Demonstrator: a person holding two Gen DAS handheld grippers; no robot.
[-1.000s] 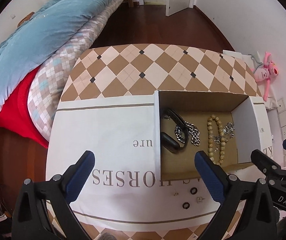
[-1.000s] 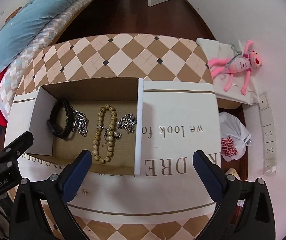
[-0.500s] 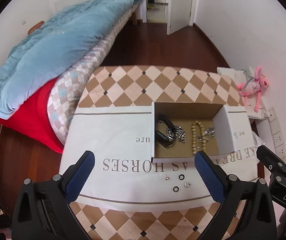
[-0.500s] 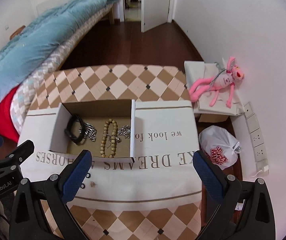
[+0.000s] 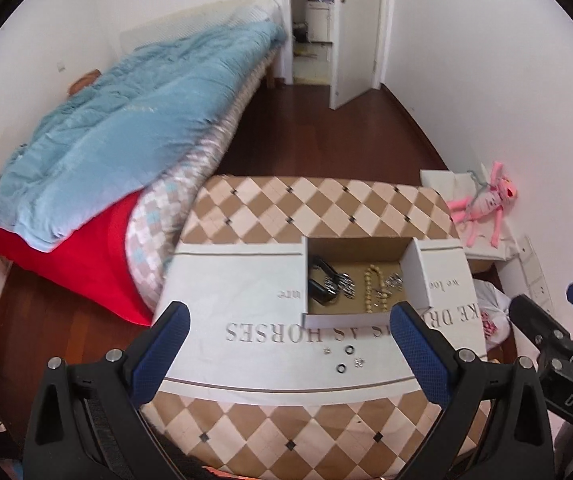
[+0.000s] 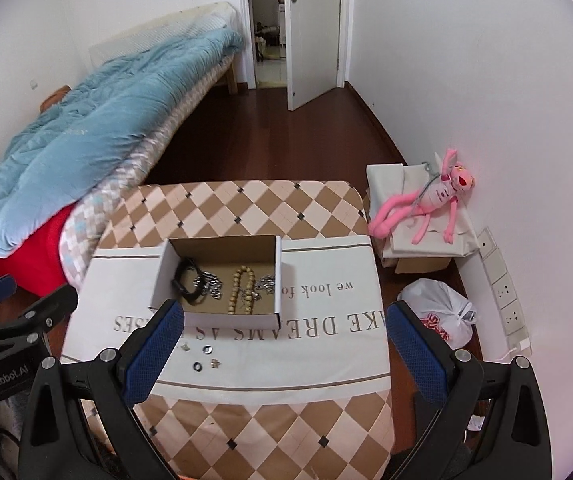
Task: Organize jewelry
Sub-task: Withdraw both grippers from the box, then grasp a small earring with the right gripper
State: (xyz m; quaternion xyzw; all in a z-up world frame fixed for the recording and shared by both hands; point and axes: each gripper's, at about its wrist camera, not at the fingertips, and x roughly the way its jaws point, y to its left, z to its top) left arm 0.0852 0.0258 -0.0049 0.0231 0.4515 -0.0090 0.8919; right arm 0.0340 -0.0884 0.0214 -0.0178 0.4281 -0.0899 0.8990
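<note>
Jewelry box (image 5: 356, 276) beyond gaping left tongs (image 5: 290, 330)

White cloth (image 6: 326, 354) on the table, grey lettering upside down to the cameras: large line partly readable as "KE DREAMS AS" then "SES" in the right wrist view, "AS HORSES" in the left wrist view; smaller line "we look fo", cut off by the cardboard box (image 6: 158, 280). Left gripper (image 6: 22, 332) body, seen at left of right wrist view: "GenRobot.AI". Right gripper (image 5: 558, 344) body, seen at right of left wrist view: "DAS". Plastic bag (image 6: 442, 312) on the floor, right: red print, unreadable.
</note>
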